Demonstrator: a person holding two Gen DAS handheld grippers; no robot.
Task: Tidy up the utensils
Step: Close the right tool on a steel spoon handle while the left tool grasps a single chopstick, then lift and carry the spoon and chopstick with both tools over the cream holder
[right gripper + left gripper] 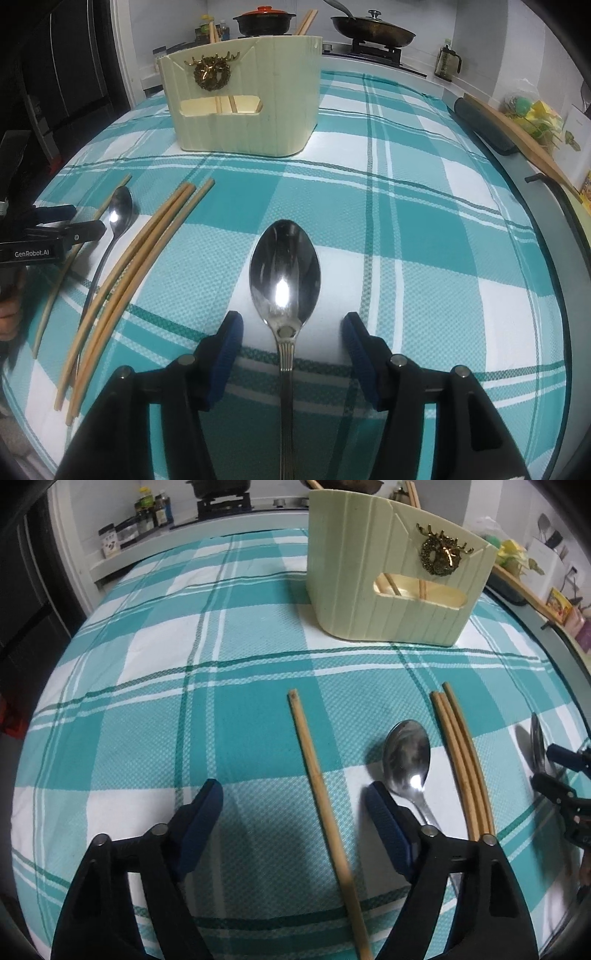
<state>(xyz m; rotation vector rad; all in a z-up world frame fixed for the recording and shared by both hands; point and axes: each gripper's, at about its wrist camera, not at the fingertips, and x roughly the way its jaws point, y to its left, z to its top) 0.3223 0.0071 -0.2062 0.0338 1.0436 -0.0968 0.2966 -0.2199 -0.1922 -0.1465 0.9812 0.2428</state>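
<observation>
Steel is lying dead centre between the spread, empty jaws of the right gripper (291, 350), the large spoon (284, 273) running lengthwise toward the holder (243, 110), while the left gripper (295, 812), also gaping, is tilting down astride a lone chopstick (317, 786).

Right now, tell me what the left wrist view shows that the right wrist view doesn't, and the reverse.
Only the left view: the left tongs open astride a single chopstick.
Only the right view: the right tongs open astride the big spoon, plus a lidded red pot and a pan behind.
Both: the cream basket holding chopsticks, three loose chopsticks, the small spoon, the checked cloth.
</observation>
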